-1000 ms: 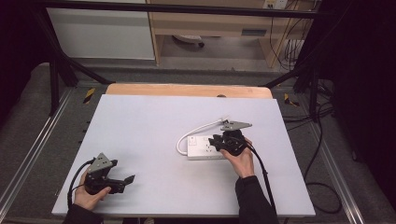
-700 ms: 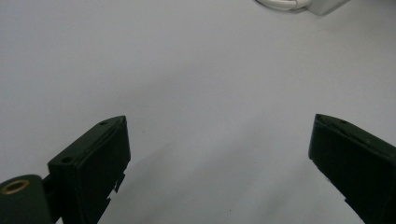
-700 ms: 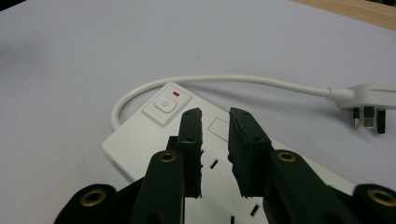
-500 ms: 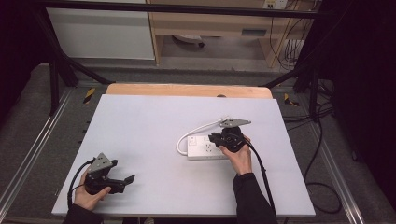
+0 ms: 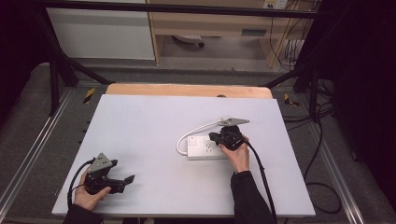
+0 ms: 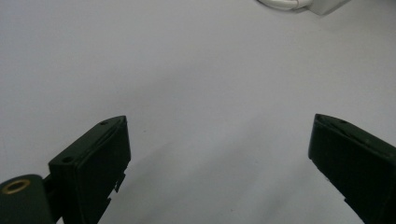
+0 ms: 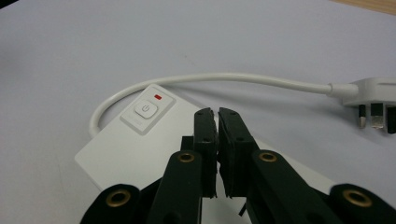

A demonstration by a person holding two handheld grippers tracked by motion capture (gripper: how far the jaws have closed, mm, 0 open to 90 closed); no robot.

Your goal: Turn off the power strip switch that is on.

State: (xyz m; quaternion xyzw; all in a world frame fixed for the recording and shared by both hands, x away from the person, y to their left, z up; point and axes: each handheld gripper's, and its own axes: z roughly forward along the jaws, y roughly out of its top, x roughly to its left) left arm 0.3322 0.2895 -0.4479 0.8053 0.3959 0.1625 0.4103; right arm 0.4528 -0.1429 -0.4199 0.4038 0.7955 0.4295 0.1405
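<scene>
My right gripper right of centre in high view, jaws closed, empty, over white power strip on bench. Strip's cable loops to plug, upper right in right gripper view. My left gripper lower left, jaws wide open.

table top: I read it as a matt, smooth, pale grey sheet, with a bare wood strip along the far edge
power strip: smooth white plastic with a soft sheen from my right gripper view
cable: white, smooth, looks rubbery, ending in a white plastic plug with metal pins
right gripper: matt black plastic, brass-coloured rings at the pivots
left gripper: matt black plastic
frame rails: dull grey metal
</scene>
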